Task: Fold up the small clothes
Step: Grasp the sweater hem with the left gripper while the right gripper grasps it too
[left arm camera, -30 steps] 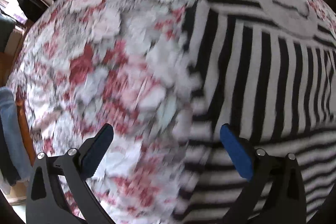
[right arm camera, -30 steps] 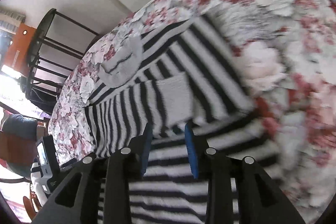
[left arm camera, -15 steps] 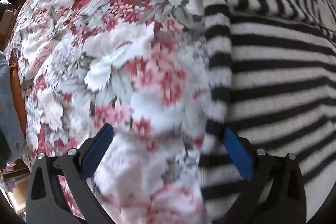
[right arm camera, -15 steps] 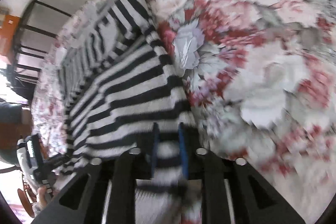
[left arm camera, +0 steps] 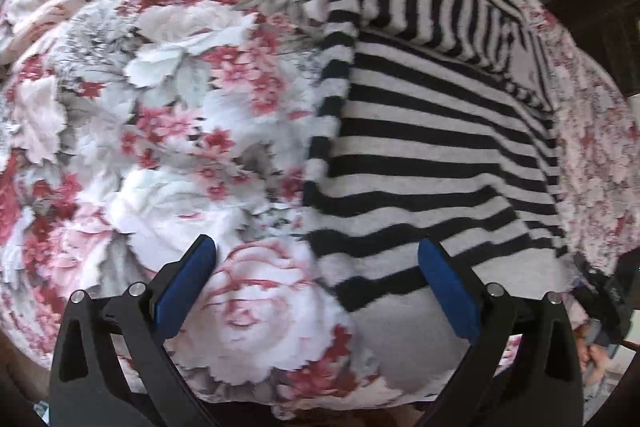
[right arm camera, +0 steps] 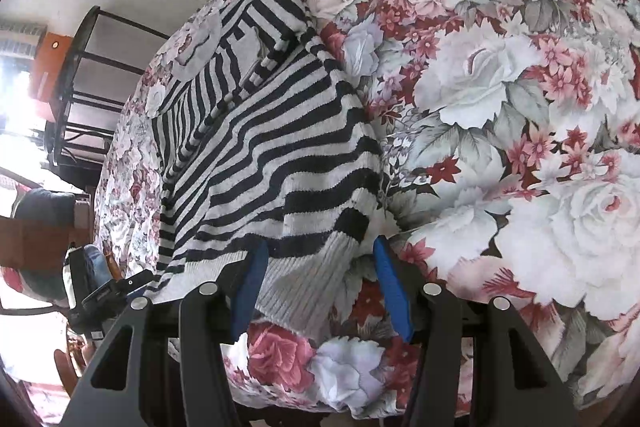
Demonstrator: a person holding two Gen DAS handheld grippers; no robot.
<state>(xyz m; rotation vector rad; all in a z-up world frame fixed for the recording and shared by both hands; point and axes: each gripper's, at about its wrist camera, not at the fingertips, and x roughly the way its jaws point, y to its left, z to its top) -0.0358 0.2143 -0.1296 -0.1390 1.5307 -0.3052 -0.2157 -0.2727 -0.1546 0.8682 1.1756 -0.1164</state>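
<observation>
Knitted in black and white stripes, the sweater lies spread on a bed under a flowered blanket, partly folded, with one striped layer turned across another at its far end. It looks soft, light and limp: it should bend wherever it is lifted, sag between two holds and cling a little to the fluffy blanket, so the firmer ribbed hem and the side edges seem the best places to pinch. In the right wrist view that hem lies between the blue pads of the right gripper, whose jaws are opening, the pads no longer pressing on the cloth. The left gripper is spread wide and empty above the sweater's near left corner, one pad over blanket, the other over stripes.
</observation>
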